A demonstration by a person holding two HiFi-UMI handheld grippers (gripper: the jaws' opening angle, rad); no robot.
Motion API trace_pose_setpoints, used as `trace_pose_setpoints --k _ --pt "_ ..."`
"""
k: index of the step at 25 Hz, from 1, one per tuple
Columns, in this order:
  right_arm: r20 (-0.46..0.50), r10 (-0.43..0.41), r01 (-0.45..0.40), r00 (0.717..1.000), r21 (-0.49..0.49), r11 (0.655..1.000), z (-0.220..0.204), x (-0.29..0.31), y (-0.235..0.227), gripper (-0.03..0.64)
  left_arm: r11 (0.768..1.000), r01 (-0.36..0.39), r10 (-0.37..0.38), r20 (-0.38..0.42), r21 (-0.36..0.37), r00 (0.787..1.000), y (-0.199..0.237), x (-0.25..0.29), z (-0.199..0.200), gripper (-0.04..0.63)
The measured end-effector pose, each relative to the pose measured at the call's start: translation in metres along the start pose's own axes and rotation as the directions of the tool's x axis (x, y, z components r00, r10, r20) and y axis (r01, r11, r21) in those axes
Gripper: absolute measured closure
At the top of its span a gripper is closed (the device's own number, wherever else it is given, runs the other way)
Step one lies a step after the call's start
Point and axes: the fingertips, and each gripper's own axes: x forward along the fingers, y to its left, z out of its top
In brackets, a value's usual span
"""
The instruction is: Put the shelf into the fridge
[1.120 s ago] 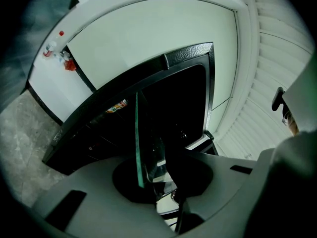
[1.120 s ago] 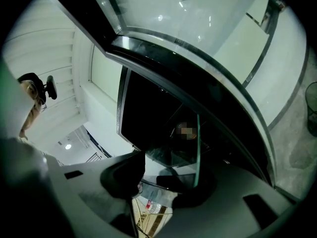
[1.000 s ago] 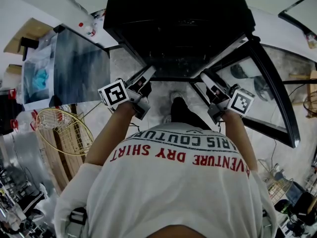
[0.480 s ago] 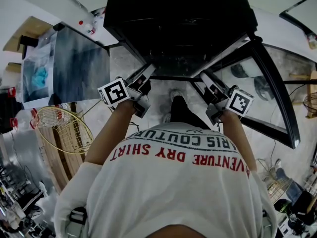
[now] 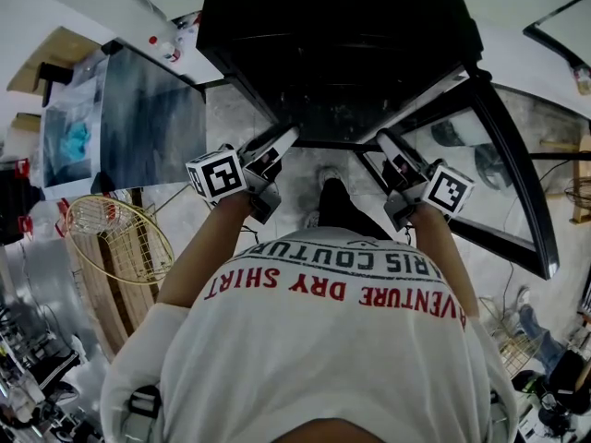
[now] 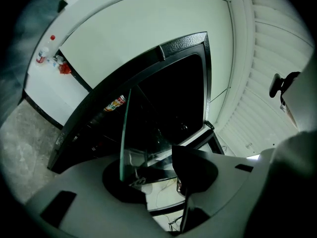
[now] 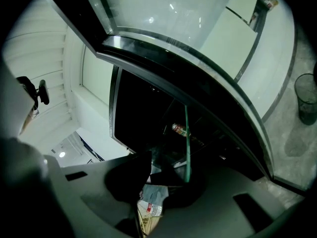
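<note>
The person is wearing a white shirt [image 5: 323, 367] with loose sleeves [image 5: 129, 358]. It is carrying two curved lines of block lettering [image 5: 342, 289] (the larger line red, the smaller dark).

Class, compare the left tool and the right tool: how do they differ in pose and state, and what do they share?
The left tool is opening its jaws, which stand wide around the glass shelf. The right tool is closing its jaws, which are set narrower. In the head view the left tool slants rightward and the right tool leftward. Both have the shelf's edge between their jaws, in front of the open fridge.
</note>
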Motion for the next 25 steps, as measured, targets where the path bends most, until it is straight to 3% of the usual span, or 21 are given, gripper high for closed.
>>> trace_pose_setpoints --k 11,25 --pt "0.024 -0.009 0.009 1.0 0.014 1.0 0.009 0.002 -0.004 0.545 0.998 0.053 -0.053 0.001 -0.029 0.999 -0.015 0.003 -0.02 0.431" --pt "0.033 -0.011 0.01 0.999 0.035 0.999 0.013 0.003 -0.011 0.543 0.996 0.075 -0.073 -0.049 0.039 0.996 -0.032 0.043 -0.036 0.485"
